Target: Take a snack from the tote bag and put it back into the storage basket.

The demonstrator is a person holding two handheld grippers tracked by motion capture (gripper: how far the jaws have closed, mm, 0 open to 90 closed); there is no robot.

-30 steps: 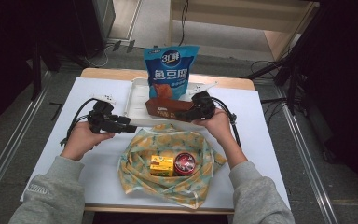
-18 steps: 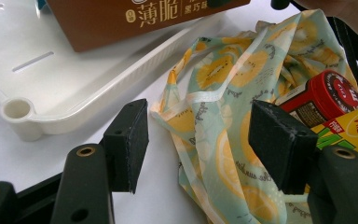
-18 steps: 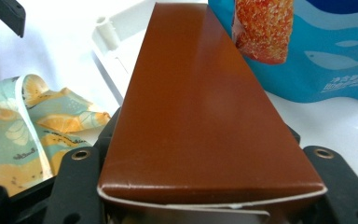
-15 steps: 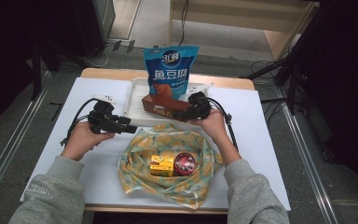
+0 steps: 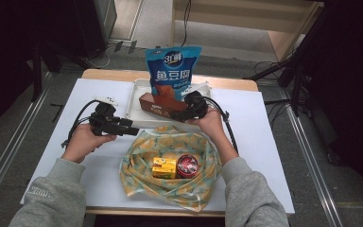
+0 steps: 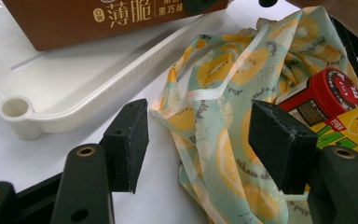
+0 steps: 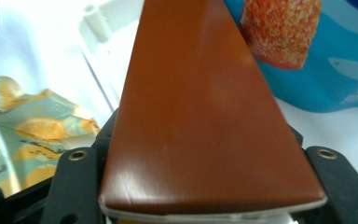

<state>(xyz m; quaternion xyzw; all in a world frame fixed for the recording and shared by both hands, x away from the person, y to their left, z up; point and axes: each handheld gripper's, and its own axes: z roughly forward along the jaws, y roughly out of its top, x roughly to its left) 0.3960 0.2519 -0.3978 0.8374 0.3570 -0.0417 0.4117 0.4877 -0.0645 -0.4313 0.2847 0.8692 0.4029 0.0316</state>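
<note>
Over at 12 o'clock on the white table [image 5: 274, 142], the right gripper [image 5: 182, 115] has its jaws either side of a glossy brown box [image 5: 158, 105] in the white plastic tray [image 5: 134, 106]; they've just been easing apart, so I can't really tell if the pads grip it. Since a second ago the box sits lower against the shiny blue snack bag [image 5: 172, 66]. Left gripper [image 5: 130, 131] is spread wide with nothing in it, at 9 o'clock from the crinkly lemon-print cloth bag [image 5: 139, 156].

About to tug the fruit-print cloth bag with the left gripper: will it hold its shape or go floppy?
Likely floppy: the fruit-print cloth bag lies crumpled in folds on the table. It probably won't slide as one piece; the yellow box and red-lidded jar inside weigh its middle down. Its thin drawstring may bunch between the open left gripper pads.
</note>
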